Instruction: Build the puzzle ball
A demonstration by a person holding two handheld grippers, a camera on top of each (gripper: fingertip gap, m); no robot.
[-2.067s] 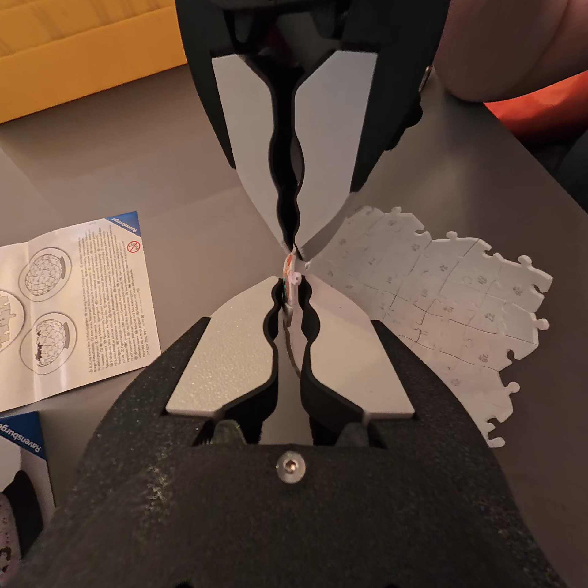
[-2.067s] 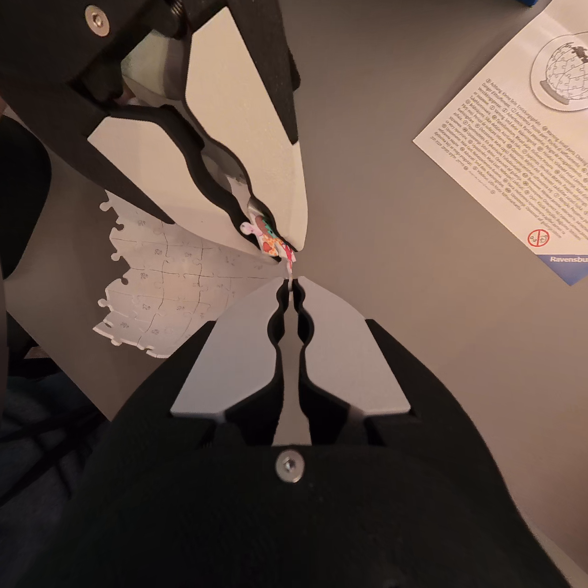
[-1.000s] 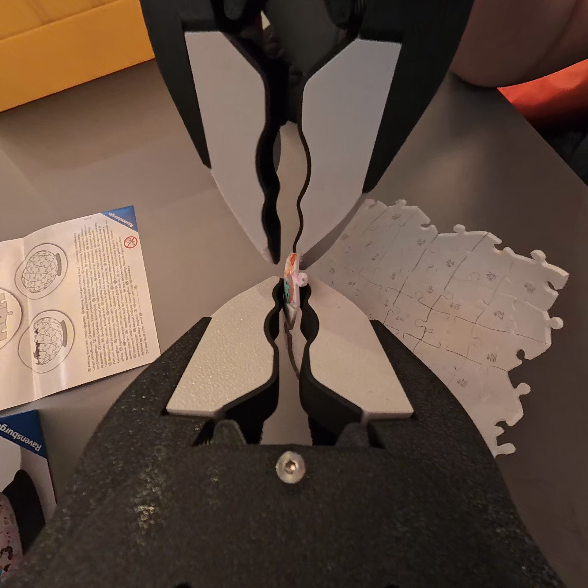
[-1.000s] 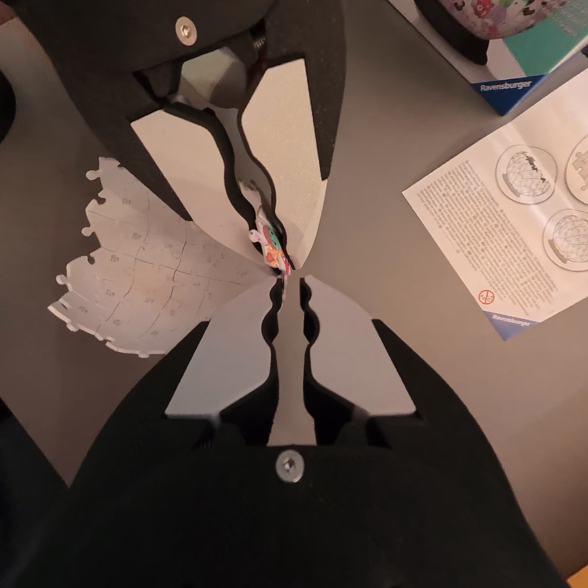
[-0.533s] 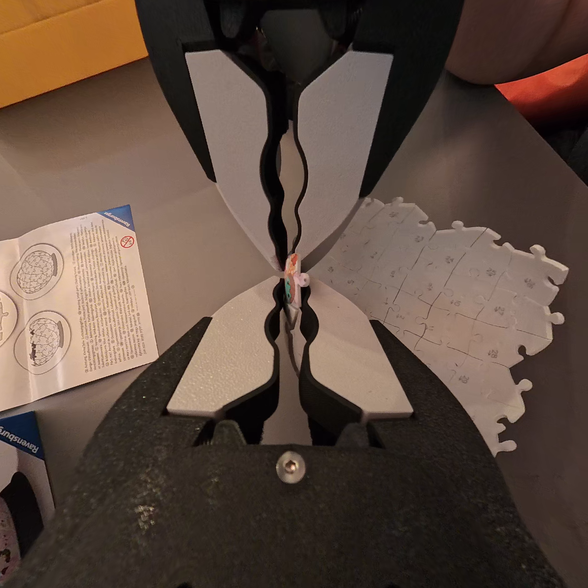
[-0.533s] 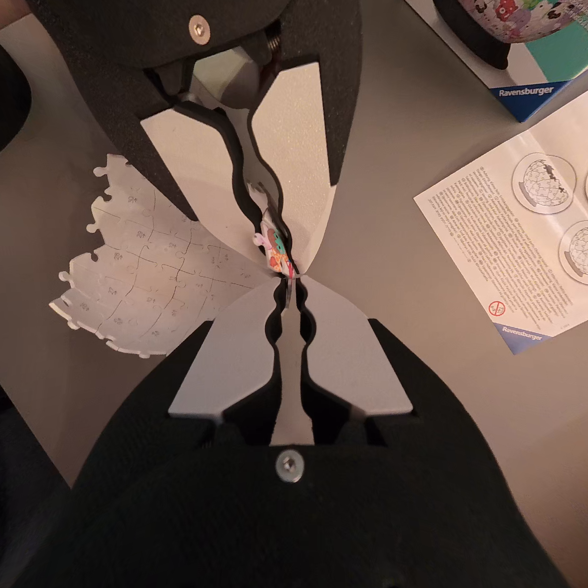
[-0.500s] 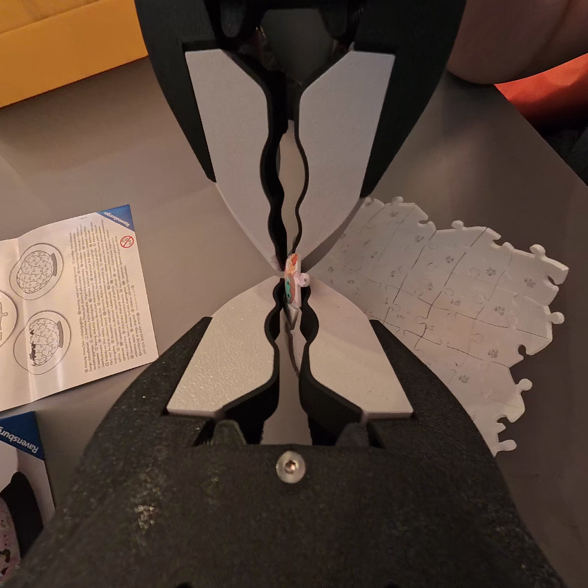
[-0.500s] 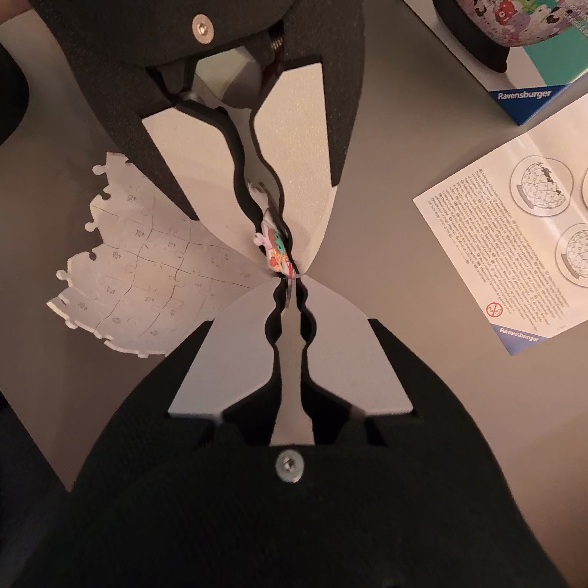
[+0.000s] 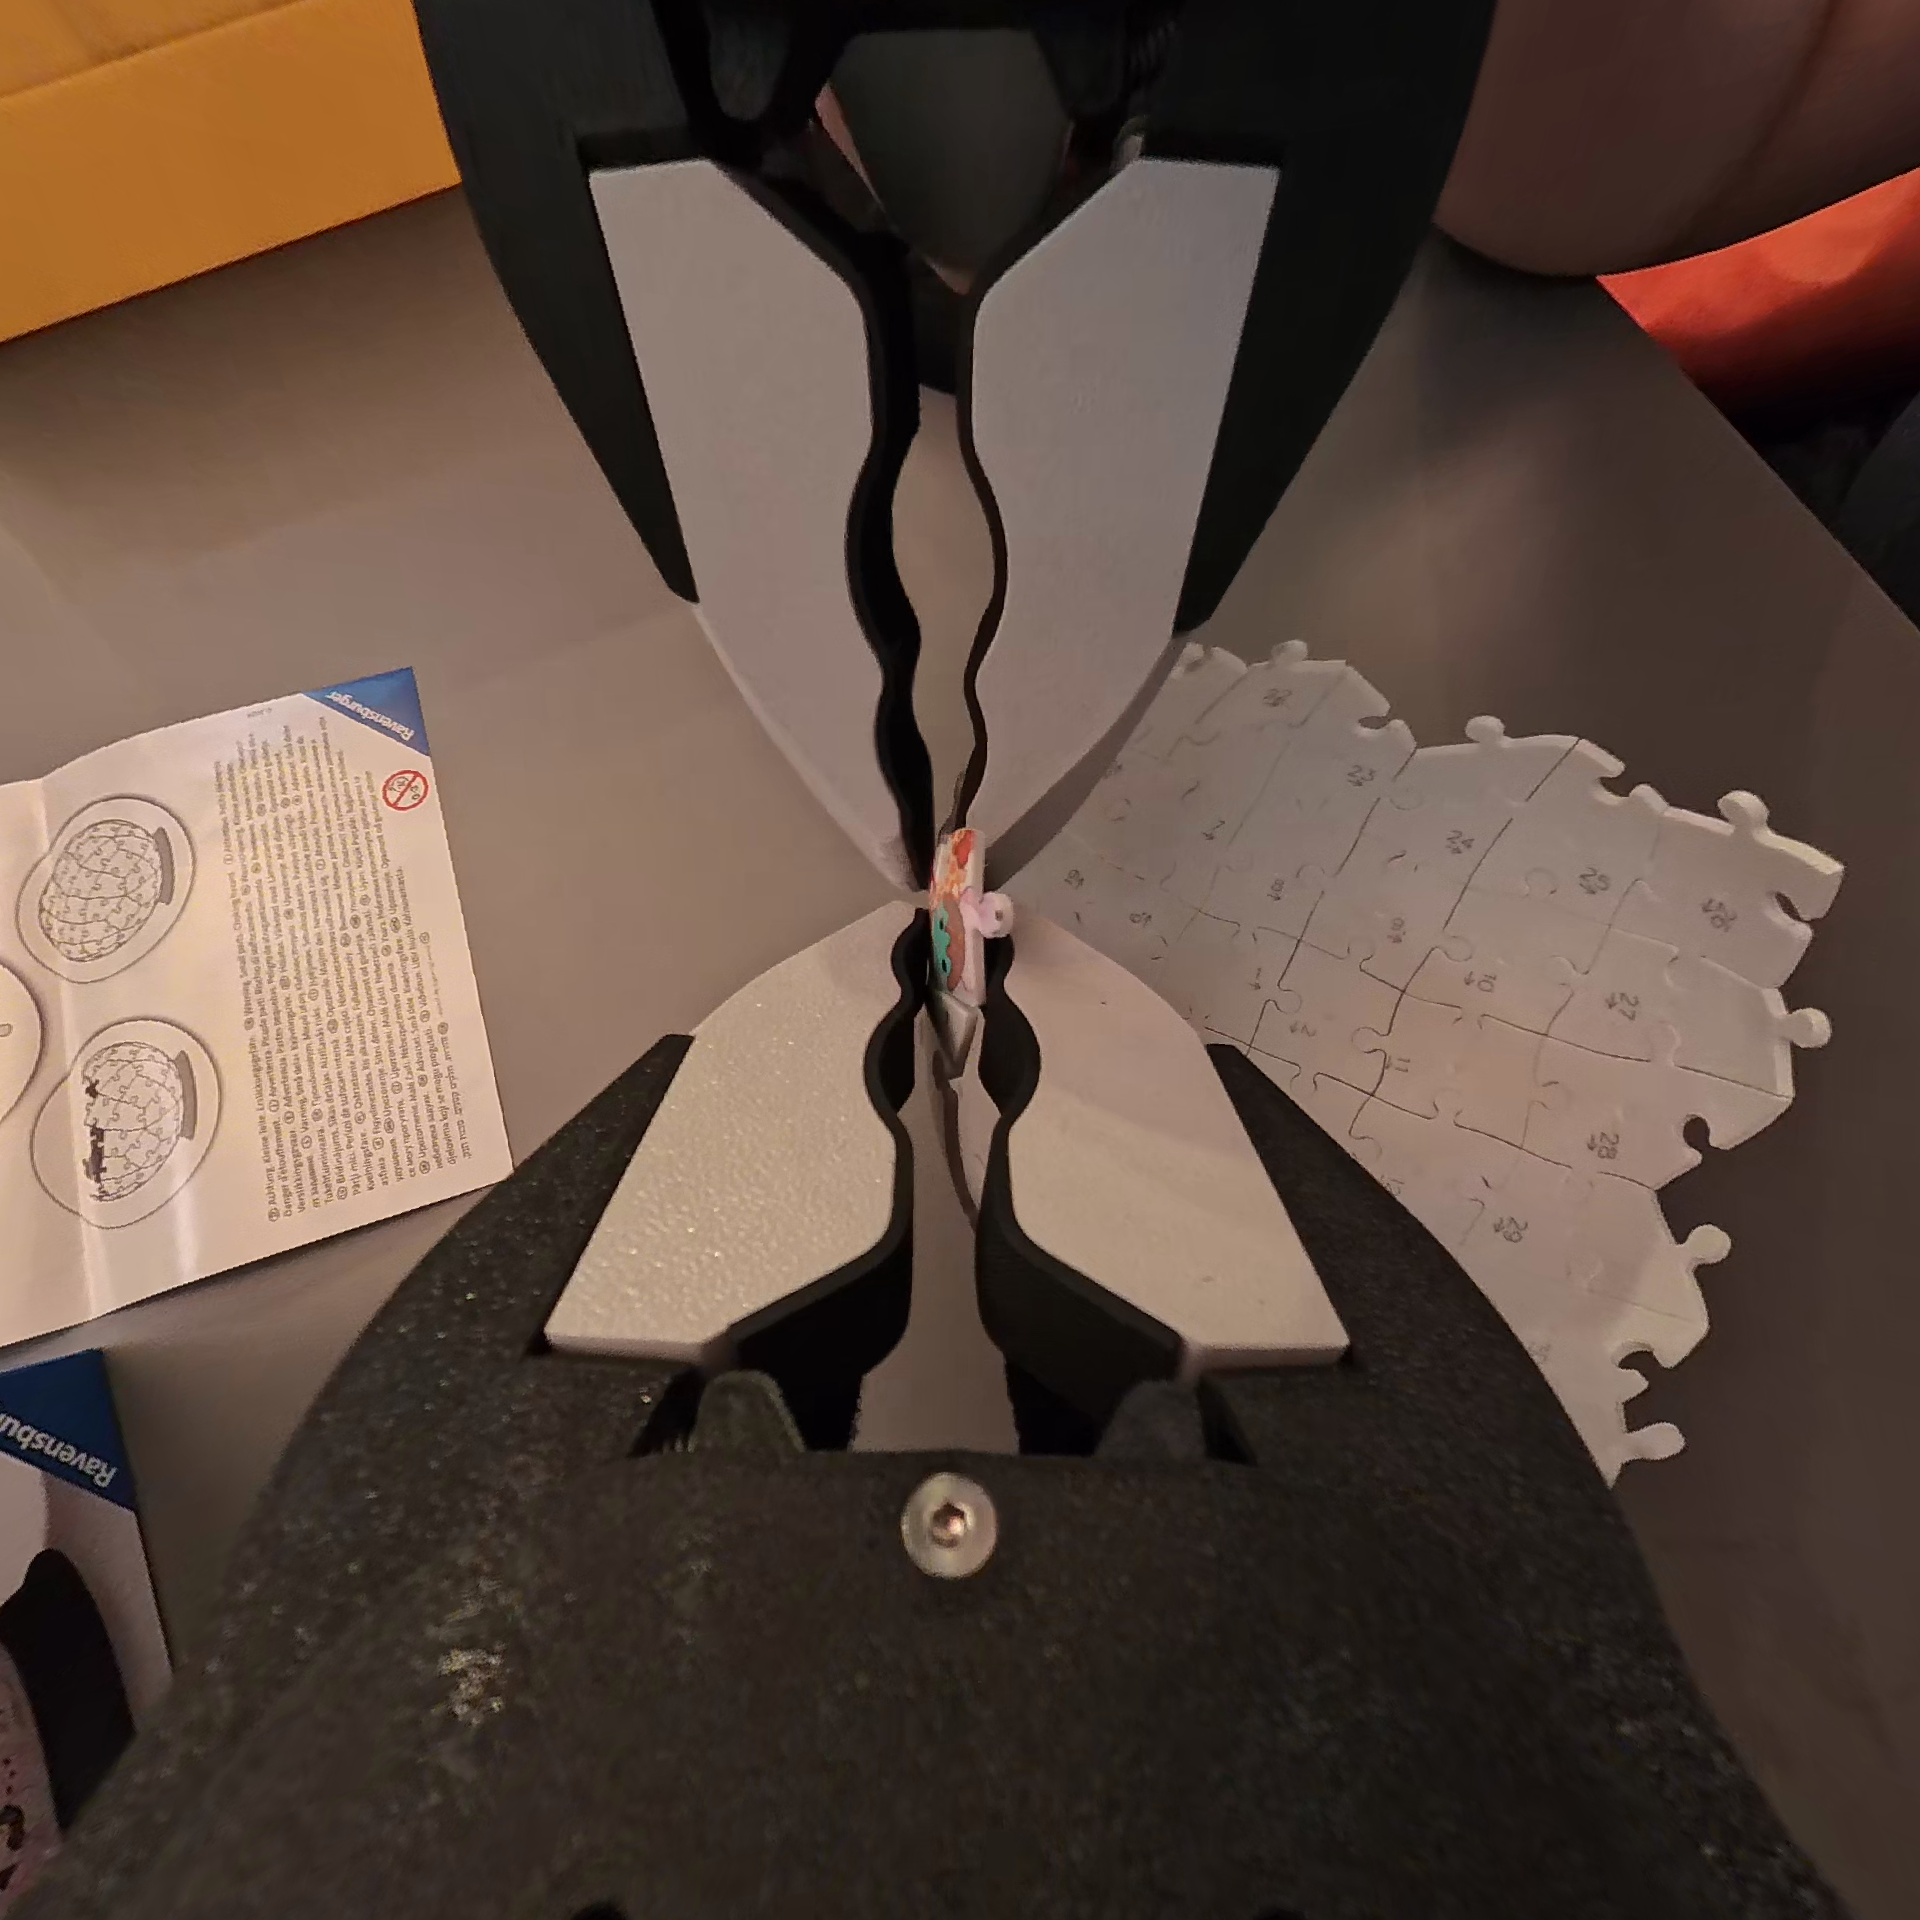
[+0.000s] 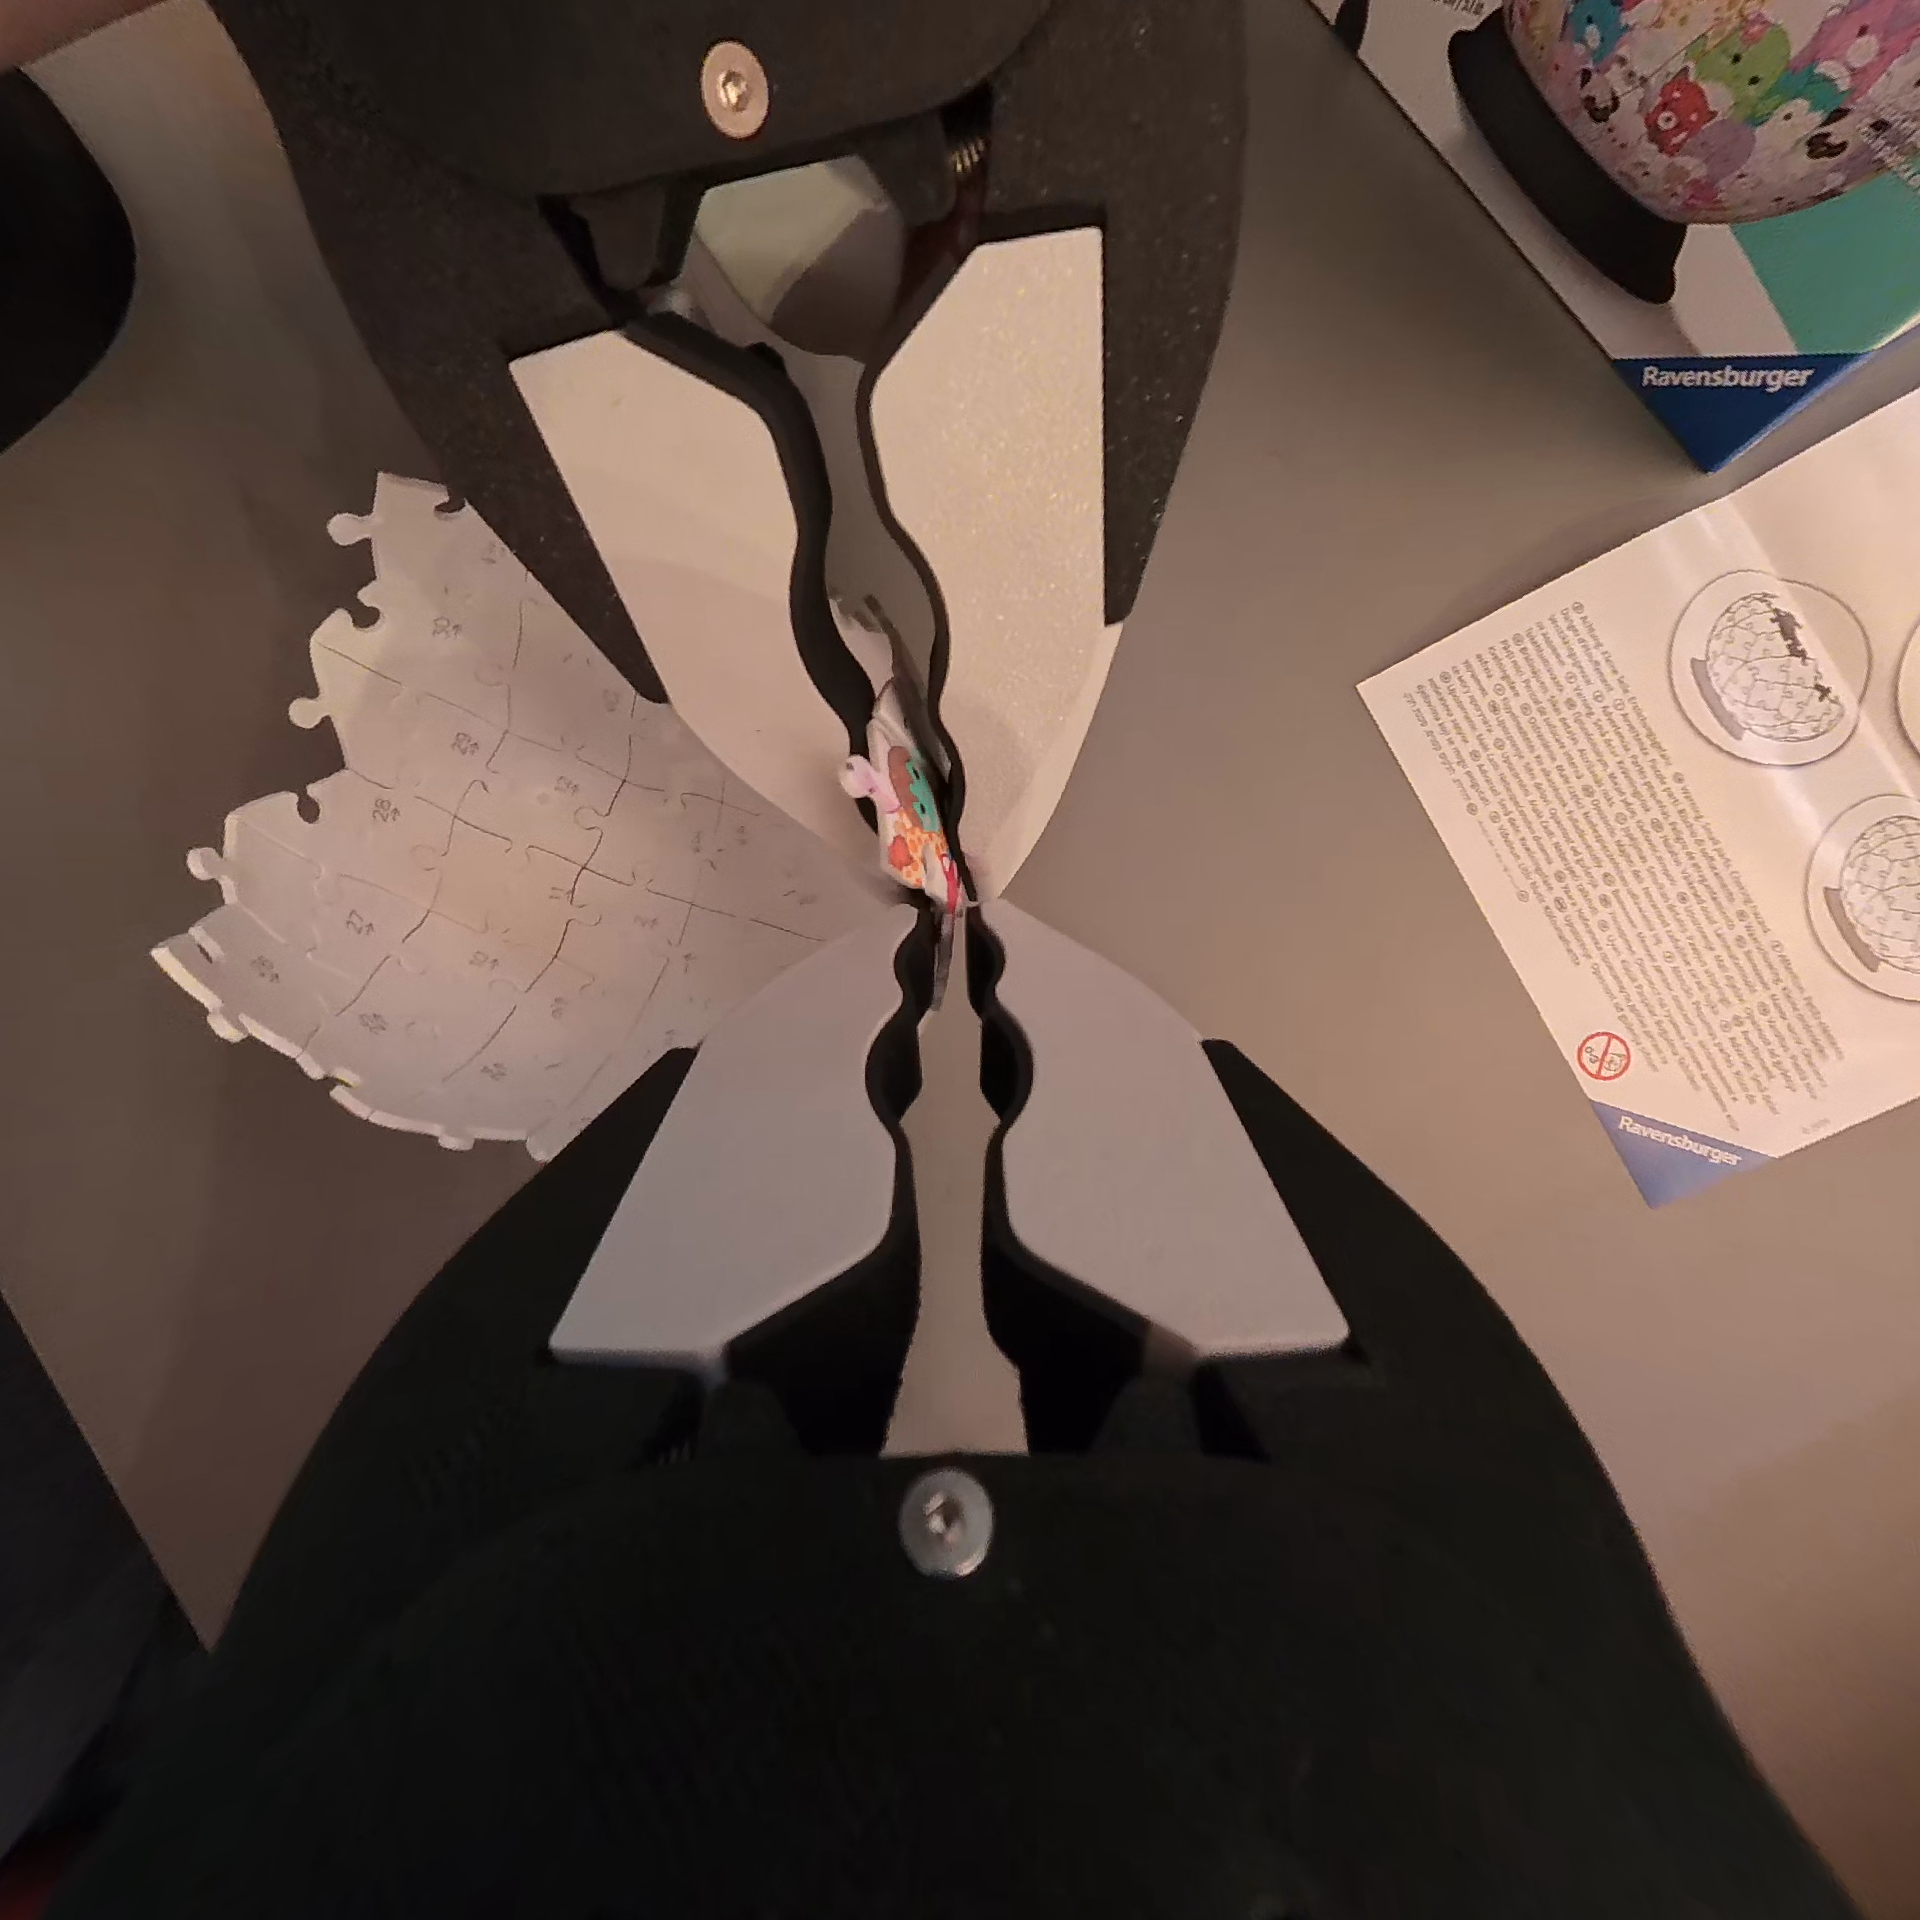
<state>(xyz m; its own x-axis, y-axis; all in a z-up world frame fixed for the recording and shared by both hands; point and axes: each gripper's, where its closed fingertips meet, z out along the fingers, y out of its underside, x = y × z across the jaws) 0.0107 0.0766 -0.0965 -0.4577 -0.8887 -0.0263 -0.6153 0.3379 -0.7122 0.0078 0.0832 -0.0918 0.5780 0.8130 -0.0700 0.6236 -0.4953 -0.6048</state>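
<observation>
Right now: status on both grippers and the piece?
Left gripper shut on colourful puzzle piece. Right gripper pinching the same piece's far edge, tip to tip. Assembled white section lies on table below; nothing in the way.

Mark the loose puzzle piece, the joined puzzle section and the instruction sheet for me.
puzzle piece [image 9: 954,914]: left wrist view, printed face.
puzzle section [image 9: 1475,966]: left wrist view, numbered back, middle.
instruction sheet [image 10: 1704,894]: right wrist view, text block.
</observation>
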